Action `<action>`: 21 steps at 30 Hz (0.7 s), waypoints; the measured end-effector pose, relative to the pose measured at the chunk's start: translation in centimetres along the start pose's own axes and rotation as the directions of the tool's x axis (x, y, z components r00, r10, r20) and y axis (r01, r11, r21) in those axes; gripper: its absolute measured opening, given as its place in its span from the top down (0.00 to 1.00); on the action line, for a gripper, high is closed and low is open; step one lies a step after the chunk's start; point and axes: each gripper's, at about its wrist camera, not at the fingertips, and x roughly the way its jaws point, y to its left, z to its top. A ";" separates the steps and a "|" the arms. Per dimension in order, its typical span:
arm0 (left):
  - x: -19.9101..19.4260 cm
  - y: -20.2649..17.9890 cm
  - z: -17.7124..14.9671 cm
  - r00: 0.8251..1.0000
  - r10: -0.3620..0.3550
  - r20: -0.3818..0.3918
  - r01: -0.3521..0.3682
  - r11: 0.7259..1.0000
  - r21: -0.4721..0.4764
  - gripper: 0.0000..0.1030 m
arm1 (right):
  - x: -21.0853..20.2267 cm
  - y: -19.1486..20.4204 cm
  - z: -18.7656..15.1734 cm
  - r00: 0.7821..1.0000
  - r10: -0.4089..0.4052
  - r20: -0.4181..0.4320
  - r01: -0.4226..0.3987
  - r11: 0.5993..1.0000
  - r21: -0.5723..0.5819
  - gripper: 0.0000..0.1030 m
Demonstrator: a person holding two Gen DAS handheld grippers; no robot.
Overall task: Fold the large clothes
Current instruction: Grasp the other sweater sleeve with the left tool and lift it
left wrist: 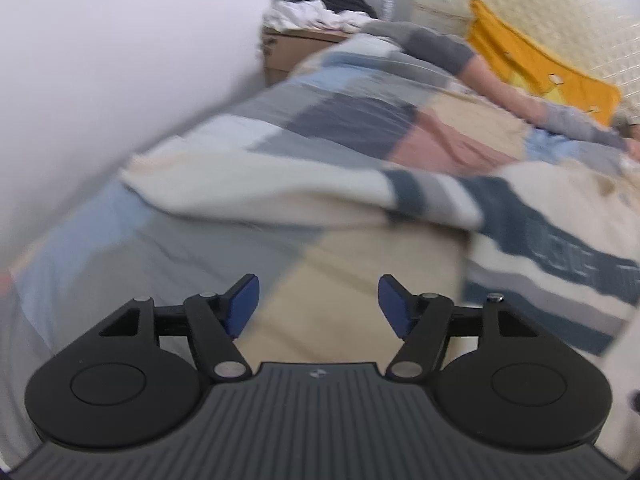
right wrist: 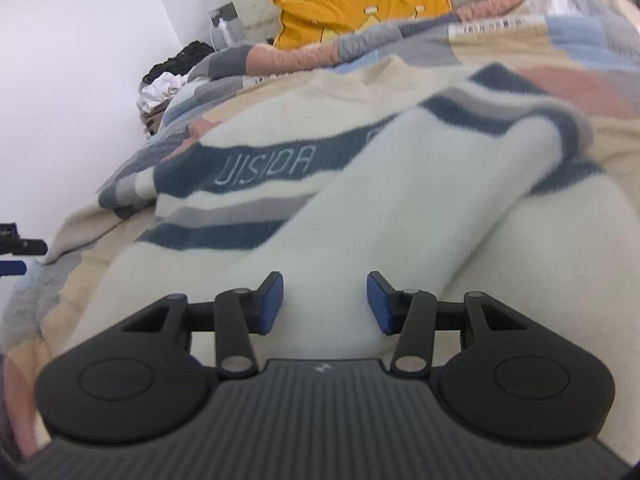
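A cream sweater (right wrist: 248, 152) with dark blue and grey stripes and pale lettering lies spread on the bed. One cream sleeve (right wrist: 400, 184) is folded diagonally across its front. My right gripper (right wrist: 326, 300) sits low over the base of that sleeve, its blue pads (right wrist: 272, 300) apart and their inner faces bare; the cloth lies under the gap. My left gripper (left wrist: 318, 304) hovers open over the quilt (left wrist: 224, 248), nothing between its fingers. The sweater (left wrist: 560, 216) and its other striped sleeve (left wrist: 320, 192) lie ahead and to the right of it.
A patchwork quilt (right wrist: 500, 44) covers the bed, with a yellow pillow (left wrist: 532, 64) at the padded headboard. A white wall (left wrist: 100, 60) runs along the bed's left side. A cardboard box heaped with clothes (left wrist: 316, 20) stands in the far corner.
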 end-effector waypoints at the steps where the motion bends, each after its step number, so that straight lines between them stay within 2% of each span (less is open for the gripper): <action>1: 0.7 0.2 0.6 0.999 0.031 -0.015 -0.030 0.999 0.021 0.29 | -0.1 -0.1 0.1 1.000 0.007 -0.002 -0.007 1.000 0.012 0.52; 4: 2.8 1.2 2.2 0.994 0.091 -0.055 -0.086 0.992 0.087 0.27 | -0.4 -0.7 0.4 0.999 0.035 0.004 -0.035 0.998 0.049 0.52; 8: 5.8 2.6 3.4 0.984 0.171 -0.055 -0.153 0.959 0.240 0.24 | -0.1 -1.1 0.7 0.999 0.036 -0.001 -0.036 0.997 0.066 0.52; 10: 7.2 3.3 3.6 0.979 0.185 -0.085 -0.154 0.946 0.284 0.23 | 0.3 -1.1 0.7 1.000 0.025 -0.005 -0.025 0.999 0.041 0.53; 11: 7.8 4.1 3.8 0.979 0.176 -0.107 -0.142 0.954 0.265 0.23 | 0.7 -1.0 0.6 1.000 0.012 -0.003 -0.012 1.000 0.017 0.53; 14: 8.5 7.7 4.6 0.987 0.058 -0.152 -0.050 0.997 0.057 0.23 | 1.5 -0.8 0.7 1.000 -0.009 -0.006 0.009 1.000 -0.022 0.53; 16: 9.0 10.6 4.7 0.986 -0.043 -0.161 0.023 0.992 -0.122 0.23 | 1.8 -0.7 0.8 1.000 -0.013 -0.003 0.013 1.000 -0.024 0.52; 18: 9.7 12.9 4.6 0.980 -0.144 -0.138 0.101 0.954 -0.282 0.23 | 1.9 -0.7 0.8 1.000 -0.015 0.000 0.015 1.000 -0.023 0.51; 20: 10.1 15.1 4.3 0.968 -0.242 -0.070 0.190 0.884 -0.427 0.23 | 2.1 -0.6 0.8 1.000 -0.019 -0.001 0.019 1.000 -0.016 0.51; 21: 10.5 16.0 4.1 0.962 -0.269 -0.052 0.212 0.851 -0.481 0.23 | 2.1 -0.6 0.8 1.000 -0.020 -0.002 0.020 1.000 -0.011 0.51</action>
